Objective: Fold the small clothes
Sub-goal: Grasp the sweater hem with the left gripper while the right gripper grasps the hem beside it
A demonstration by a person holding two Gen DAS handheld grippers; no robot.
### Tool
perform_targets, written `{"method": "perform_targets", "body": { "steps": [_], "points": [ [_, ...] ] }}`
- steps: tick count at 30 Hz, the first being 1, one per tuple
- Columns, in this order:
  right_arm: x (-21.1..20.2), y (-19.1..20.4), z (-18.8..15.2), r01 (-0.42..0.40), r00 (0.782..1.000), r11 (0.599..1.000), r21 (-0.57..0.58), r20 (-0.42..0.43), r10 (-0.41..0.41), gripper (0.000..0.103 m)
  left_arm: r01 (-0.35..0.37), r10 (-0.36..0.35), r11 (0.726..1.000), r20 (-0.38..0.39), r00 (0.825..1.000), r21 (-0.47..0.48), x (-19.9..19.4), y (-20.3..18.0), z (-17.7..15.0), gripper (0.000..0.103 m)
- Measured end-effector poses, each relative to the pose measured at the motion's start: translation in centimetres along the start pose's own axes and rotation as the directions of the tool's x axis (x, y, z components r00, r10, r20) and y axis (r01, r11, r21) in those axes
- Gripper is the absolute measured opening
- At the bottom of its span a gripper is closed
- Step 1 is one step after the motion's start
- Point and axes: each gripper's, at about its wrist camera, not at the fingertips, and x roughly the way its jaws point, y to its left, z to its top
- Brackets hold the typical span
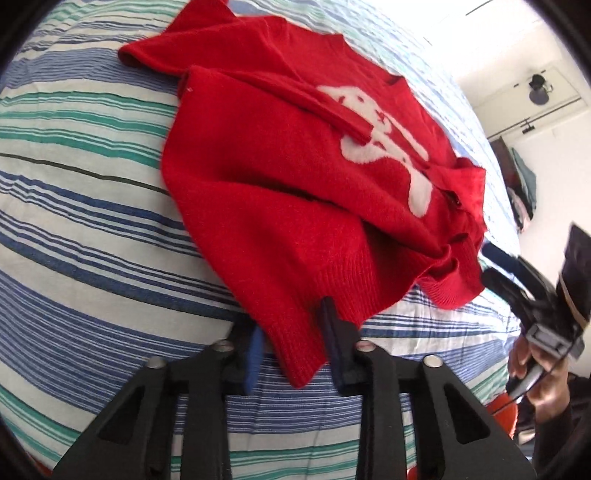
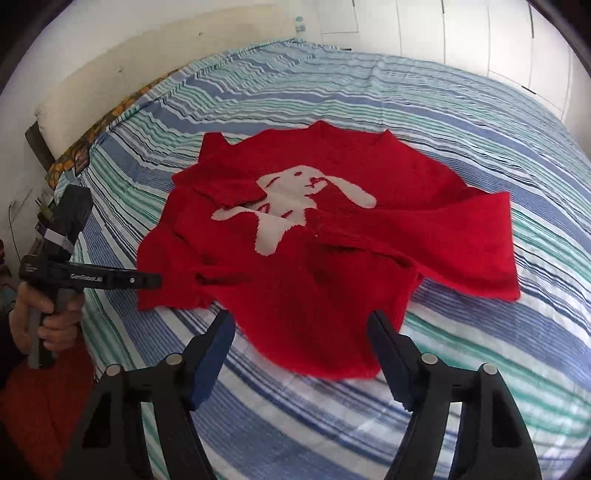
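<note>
A: Lying on the striped bedsheet (image 2: 369, 92), a red sweater (image 2: 306, 280) with a white rabbit design (image 2: 295, 199) on its front. Spread out but rumpled, one sleeve (image 2: 476, 236) out flat to one side in the right wrist view, the other sleeve (image 2: 221, 195) folded in over the rabbit.

B: Left gripper (image 1: 291, 332)?

A: Its fingers stand either side of a ribbed hem corner of the sweater (image 1: 295, 206). The knit hangs between the blue pads (image 1: 255, 354). Whether they are actually pinching it, I cannot tell; some gap shows beside the cloth.

B: And from the other camera?

A: The left gripper (image 2: 157, 281) comes in from the side at the sweater's edge, its tip touching the red cloth. A hand (image 2: 40, 314) wraps the handle.

B: Right gripper (image 2: 301, 325)?

A: Spread wide, nothing between the fingers. It hangs above the near hem of the sweater, apart from the cloth. In the left wrist view the right gripper (image 1: 495, 277) sits just beside the sweater's far corner, blurred, with the hand (image 1: 539, 373) gripping it.

B: Surroundings?

A: Pale headboard (image 2: 155, 62) behind the bed, white wall (image 2: 461, 33) beyond.
</note>
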Motion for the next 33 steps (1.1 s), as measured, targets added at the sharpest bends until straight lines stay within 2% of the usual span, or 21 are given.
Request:
{"method": "perform_targets", "body": {
  "steps": [1,2,3,4,5,10,13,16,18,20,21,22,23,24,25,27,29,30,31,32,33],
  "points": [
    [1.3,-0.2,0.5,-0.005,0.999,1.0,-0.006,-0.036,0.005,0.066,-0.004,0.004,1.0,-0.018,1.0,0.015,0.2,-0.2,0.0,0.004],
    [2.3,-0.3,0.7,-0.011,0.997,1.0,-0.007,-0.071,0.011,0.061,-0.007,0.008,1.0,-0.026,1.0,0.029,0.4,-0.4,0.3,0.004],
    [3.1,-0.4,0.9,-0.017,0.995,1.0,-0.009,-0.097,0.016,0.041,-0.006,0.008,0.999,-0.031,0.999,0.049,0.0,-0.5,0.2,0.003],
    [3.7,-0.4,0.9,-0.013,0.993,1.0,-0.014,-0.116,0.011,0.009,0.002,0.0,0.997,-0.036,0.999,0.072,-0.7,-0.5,0.3,0.002],
    [3.6,-0.2,0.7,0.002,0.992,1.0,-0.026,-0.125,-0.005,0.005,0.014,-0.01,0.995,-0.038,0.999,0.102,-2.0,-0.4,0.1,0.002],
    [-3.7,1.8,-2.5,-0.041,0.999,0.996,-0.082,-0.032,0.039,0.005,0.029,-0.006,0.961,-0.084,0.996,0.276,-8.6,1.0,-1.7,0.002],
    [-7.8,3.4,-6.4,-0.038,0.999,0.988,-0.152,-0.014,0.037,0.005,0.005,0.039,0.945,-0.129,0.991,0.327,-9.2,2.0,-2.9,0.003],
    [-6.6,4.4,-10.7,-0.014,0.996,0.984,-0.179,-0.088,-0.002,0.007,-0.081,0.152,0.929,-0.173,0.973,0.362,-6.2,2.9,-4.0,0.004],
    [-4.6,4.5,-12.7,0.016,0.984,0.988,-0.157,-0.172,-0.043,0.013,-0.118,0.19,0.931,-0.184,0.964,0.344,-4.3,3.8,-4.5,0.008],
    [-3.6,3.7,-14.0,0.012,0.973,0.996,-0.085,-0.229,-0.031,0.013,-0.105,0.157,0.953,-0.165,0.974,0.285,-4.5,4.6,-4.7,0.01],
    [-3.9,3.1,-14.3,0.007,0.975,0.999,-0.037,-0.22,-0.014,0.013,-0.076,0.115,0.968,-0.155,0.981,0.238,-5.1,5.2,-4.8,0.019],
    [-4.7,2.4,-14.3,-0.007,0.979,1.0,0.019,-0.201,0.011,0.017,-0.047,0.076,0.978,-0.141,0.987,0.201,-5.7,5.7,-5.0,0.035],
    [-5.6,1.6,-14.2,-0.032,0.984,0.996,0.086,-0.175,0.046,0.021,-0.026,0.047,0.985,-0.12,0.992,0.173,-6.1,6.1,-5.3,0.042],
    [-6.3,0.7,-14.1,-0.061,0.987,0.985,0.16,-0.138,0.083,0.035,-0.012,0.027,0.989,-0.098,0.995,0.149,-6.5,6.5,-5.6,0.049],
    [-6.9,-0.2,-14.1,-0.096,0.989,0.963,0.25,-0.087,0.121,0.057,-0.007,0.02,0.991,-0.092,0.996,0.137,-6.6,6.6,-5.9,0.049],
    [-6.8,-1.6,-14.5,-0.181,0.98,0.899,0.398,-0.001,0.197,0.071,-0.01,0.022,0.992,-0.094,0.995,0.126,-6.2,6.6,-6.0,0.046],
    [-5.2,-2.2,-14.8,-0.247,0.961,0.818,0.519,0.026,0.274,0.071,0.002,0.008,0.995,-0.096,0.995,0.103,-5.6,6.1,-5.8,0.046],
    [-3.9,-2.5,-14.8,-0.264,0.954,0.782,0.565,0.031,0.299,0.07,0.01,0.0,0.995,-0.101,0.995,0.095,-5.2,5.5,-6.1,0.036],
    [-2.8,-2.6,-14.7,-0.272,0.949,0.759,0.592,0.032,0.315,0.067,0.012,-0.001,0.995,-0.117,0.993,0.094,-4.3,4.9,-6.2,0.006],
    [-1.5,-2.4,-14.4,-0.278,0.945,0.754,0.595,0.028,0.327,0.06,-0.012,0.026,0.994,-0.135,0.991,0.11,-3.6,4.2,-5.9,0.004],
    [-0.8,-1.7,-14.2,-0.271,0.945,0.761,0.59,0.011,0.328,0.029,-0.038,0.054,0.991,-0.13,0.99,0.126,-3.9,4.1,-6.1,0.003]
  ]
}}
